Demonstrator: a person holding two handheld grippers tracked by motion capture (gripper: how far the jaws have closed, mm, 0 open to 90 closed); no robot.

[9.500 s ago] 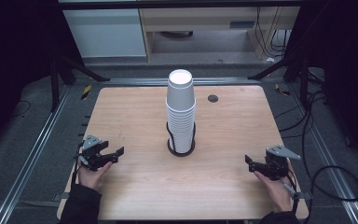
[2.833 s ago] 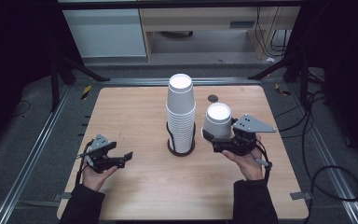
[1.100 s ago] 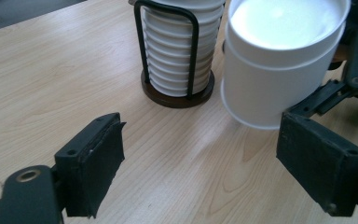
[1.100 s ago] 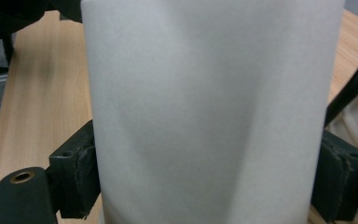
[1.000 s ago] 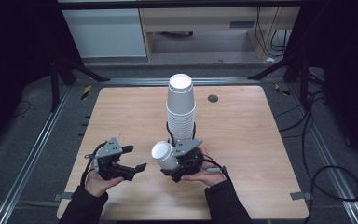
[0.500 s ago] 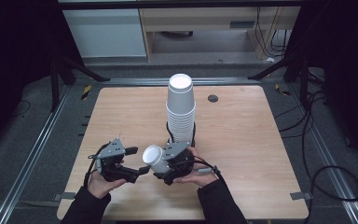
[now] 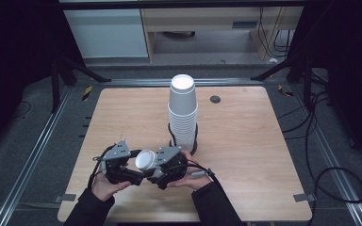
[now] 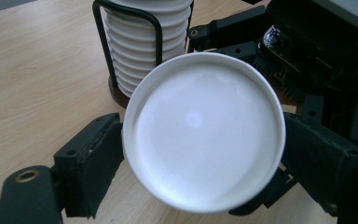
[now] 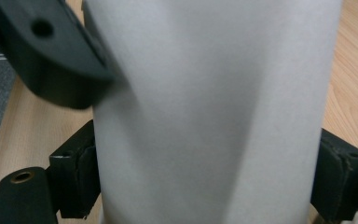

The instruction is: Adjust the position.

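A single white paper cup (image 7: 146,160) lies tilted on its side between both grippers, above the near left part of the wooden table (image 7: 250,146). My right gripper (image 7: 154,165) is shut on the cup's wall (image 9: 214,112), one jaw on each side. My left gripper (image 7: 140,168) comes in from the left. In the left gripper view the cup's round base (image 8: 204,130) faces the camera, and both jaws press against its edge. Behind stands a tall stack of white cups (image 7: 183,110), upside down in a black wire holder (image 7: 185,143).
A small black disc (image 7: 215,99) is set into the table behind the stack on the right. Metal rails run along both sides of the table, and cables lie on the floor at the right. The stack (image 8: 144,42) stands close behind the held cup.
The right gripper brought the cup from the right of the stack down to the near left. The left gripper moved right to meet it, and its jaws now sit on the cup's base.
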